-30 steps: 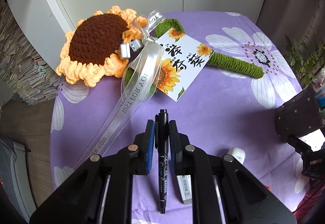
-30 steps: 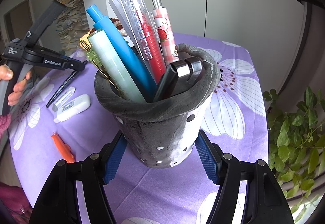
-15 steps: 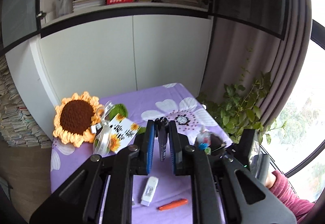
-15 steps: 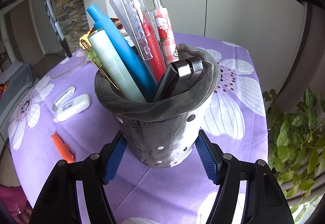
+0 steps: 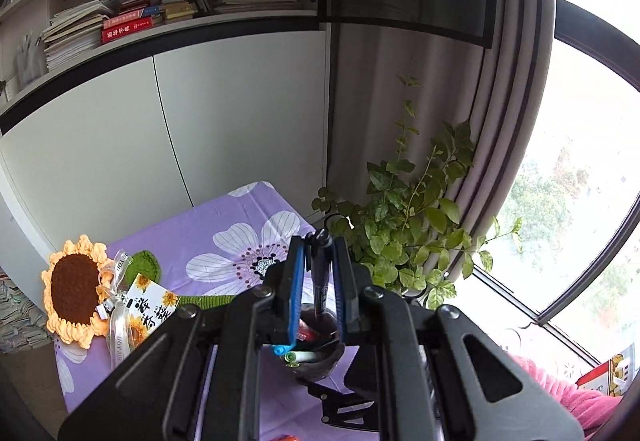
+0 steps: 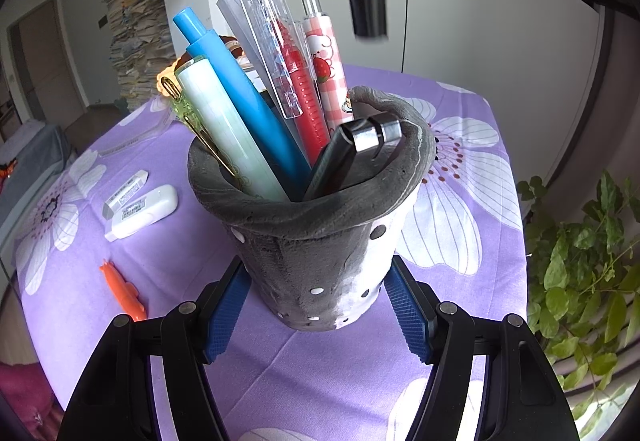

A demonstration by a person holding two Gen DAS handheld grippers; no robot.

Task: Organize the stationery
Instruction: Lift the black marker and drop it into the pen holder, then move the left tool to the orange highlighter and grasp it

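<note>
- My left gripper (image 5: 319, 283) is clamped on the slim black marker pen (image 5: 321, 281) — light, stiff, slippery; mid-barrel grip suits.
- Below it, my right gripper (image 6: 318, 307) hugs the grey felt pen cup (image 6: 320, 241) — soft, squashy.

The ribbon (image 5: 119, 325) on the crocheted sunflower (image 5: 74, 295) reads "JUST FOR YOU".

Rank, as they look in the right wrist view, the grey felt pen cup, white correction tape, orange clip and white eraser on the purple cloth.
1. Grey felt pen cup, though nearest the camera.
2. White correction tape.
3. Orange clip and white eraser: too alike to rank.
</note>
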